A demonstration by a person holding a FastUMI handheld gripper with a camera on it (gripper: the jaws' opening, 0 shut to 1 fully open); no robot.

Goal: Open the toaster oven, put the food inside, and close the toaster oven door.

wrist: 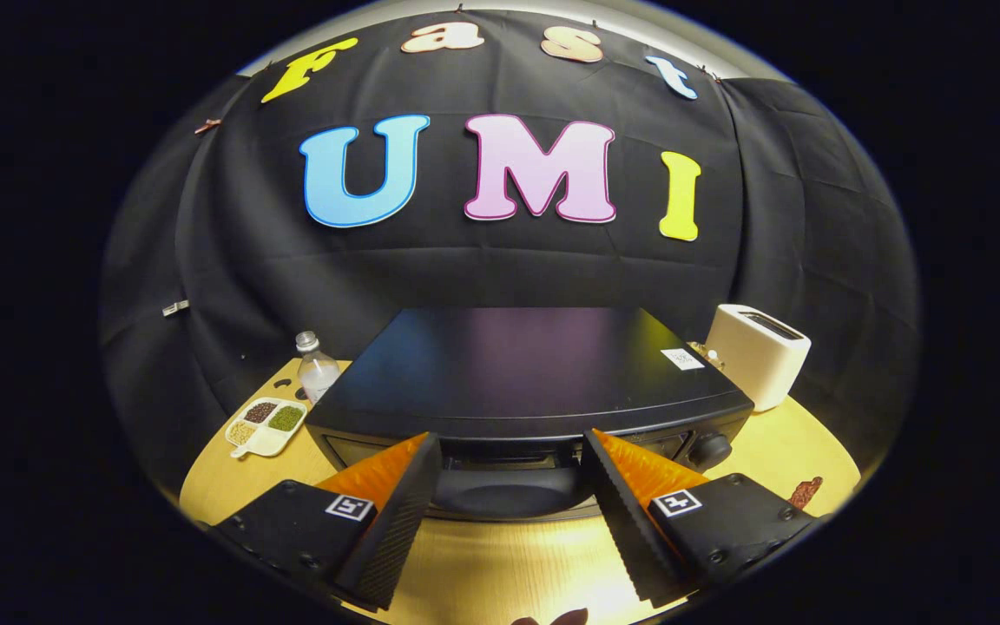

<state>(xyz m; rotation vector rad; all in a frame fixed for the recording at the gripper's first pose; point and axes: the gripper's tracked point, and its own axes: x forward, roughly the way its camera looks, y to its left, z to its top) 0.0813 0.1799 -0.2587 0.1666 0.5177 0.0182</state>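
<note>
The black toaster oven (517, 365) stands on the wooden table (483, 573), seen from above its flat top. Its door looks closed, and the curved door handle (509, 499) lies between my fingers. My gripper (512, 437) is open, with the fingertips at the oven's upper front edge and nothing pressed between them. A control knob (710, 449) sits on the oven's front, just right of the right finger. A reddish-brown piece of food (804, 492) lies on the table to the right of the gripper. Another dark food piece (556, 618) peeks in below the fingers.
A white slot toaster (756, 351) stands behind the oven's right corner. To the oven's left are a small water bottle (316, 369) and a white divided dish (267, 425) of beans and grains. The black cloth wall closes the back.
</note>
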